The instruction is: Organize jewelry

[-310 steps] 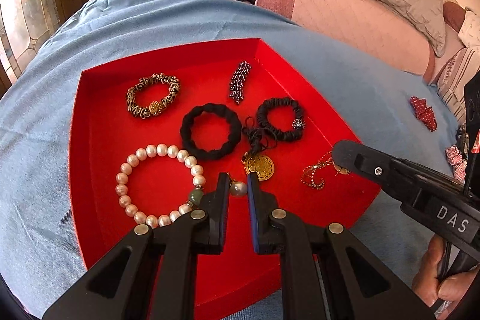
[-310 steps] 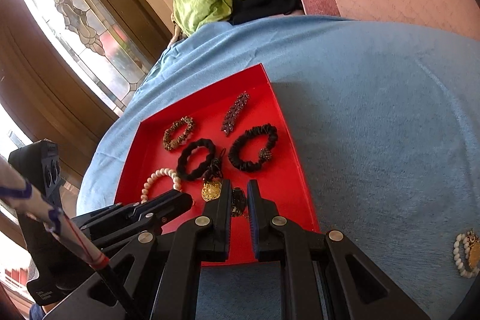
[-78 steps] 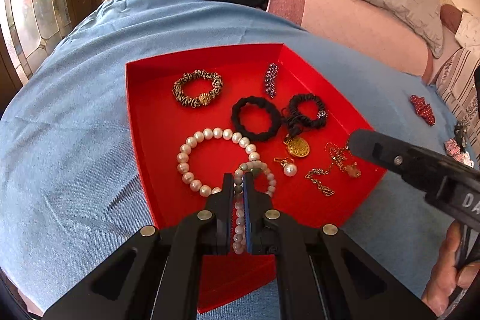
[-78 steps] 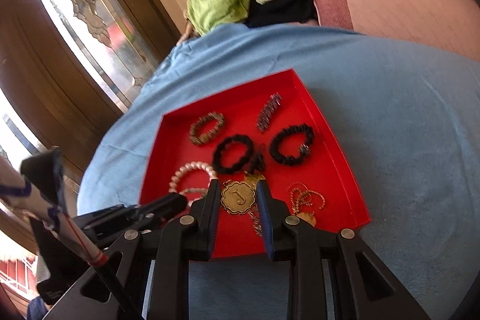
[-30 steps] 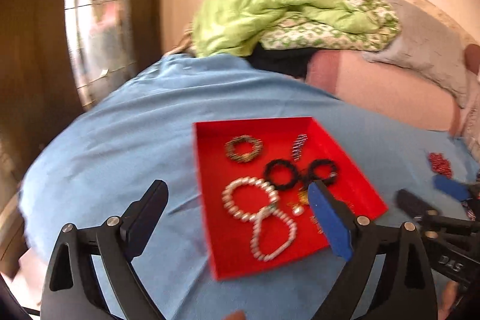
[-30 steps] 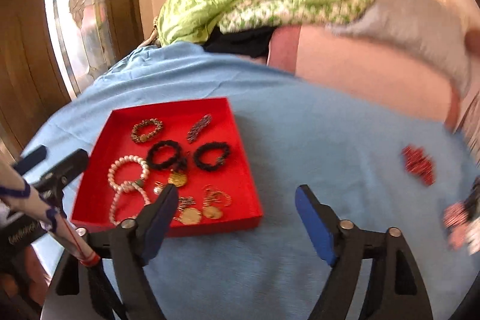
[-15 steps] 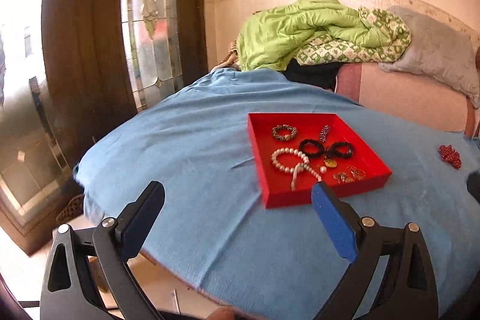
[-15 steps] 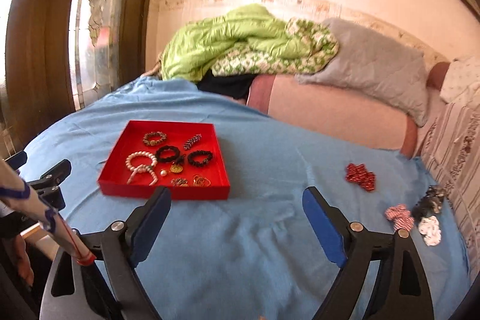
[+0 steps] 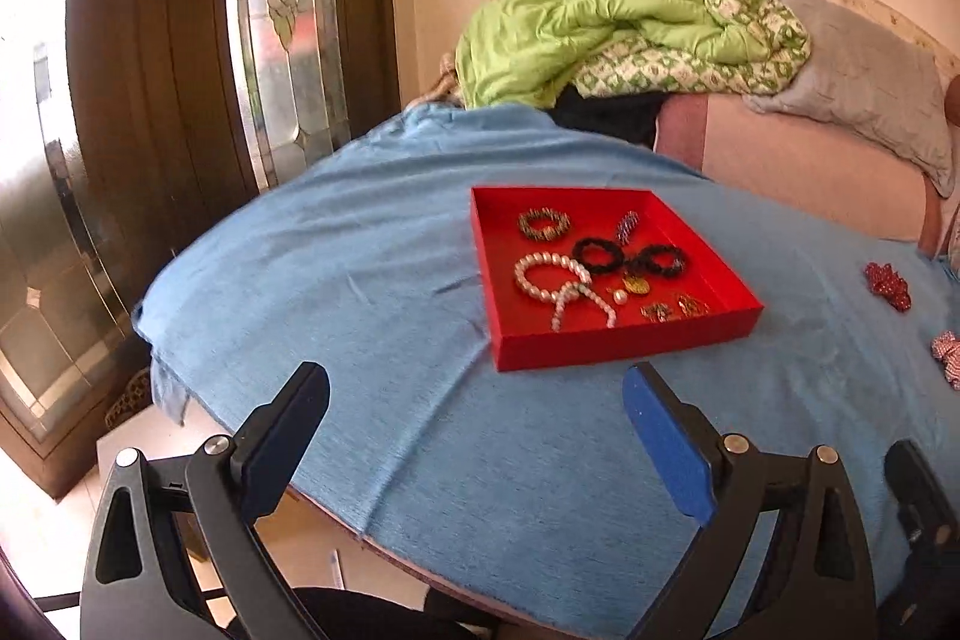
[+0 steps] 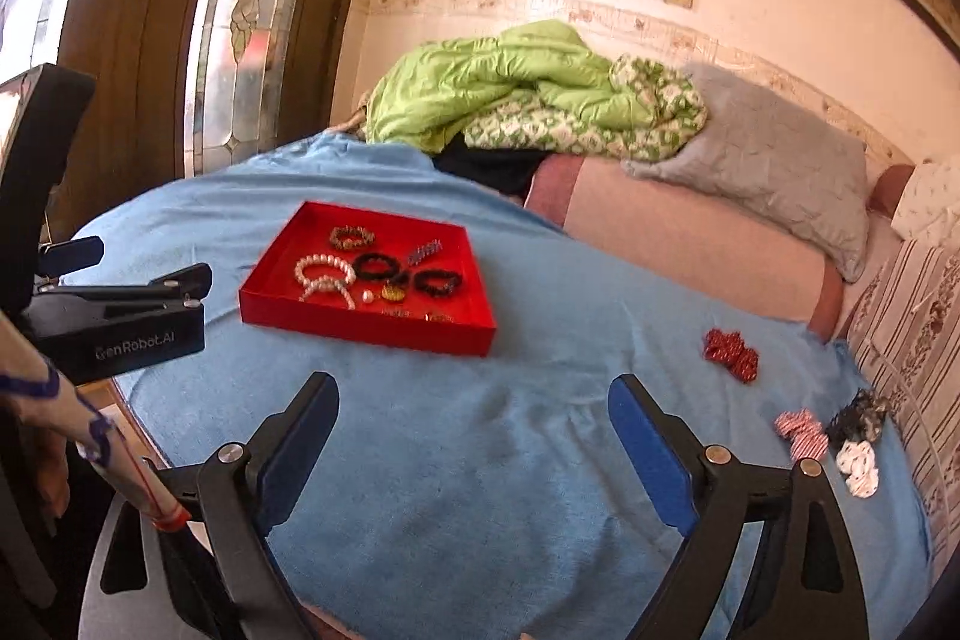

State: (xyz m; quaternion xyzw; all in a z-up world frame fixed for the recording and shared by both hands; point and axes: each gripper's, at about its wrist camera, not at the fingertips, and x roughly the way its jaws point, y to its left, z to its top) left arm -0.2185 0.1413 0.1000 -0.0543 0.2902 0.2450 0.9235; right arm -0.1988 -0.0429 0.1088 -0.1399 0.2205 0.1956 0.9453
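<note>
Both your grippers are pulled back from the red tray [image 9: 624, 340], jaws wide and empty.

Compared with a second ago, when the tray sat close under you, it now lies well out on the blue-covered desk [image 9: 372, 292], and far more of the room shows around it, up to the green quilt [image 10: 492, 88]. Your left gripper [image 9: 474, 424] has its jaws spread far apart with only cloth between them, touching nothing. Your right gripper [image 10: 471, 436] has just been opening its jaws further; they too stand wide, with nothing between them. The jewelry lies in the tray: two pearl bracelets [image 9: 555, 280] overlapping, two black scrunchies [image 9: 627, 259] side by side, a gold pendant [image 9: 637, 285]. A red bow [image 10: 729, 353] rests on the cloth, well apart from the tray.
</note>
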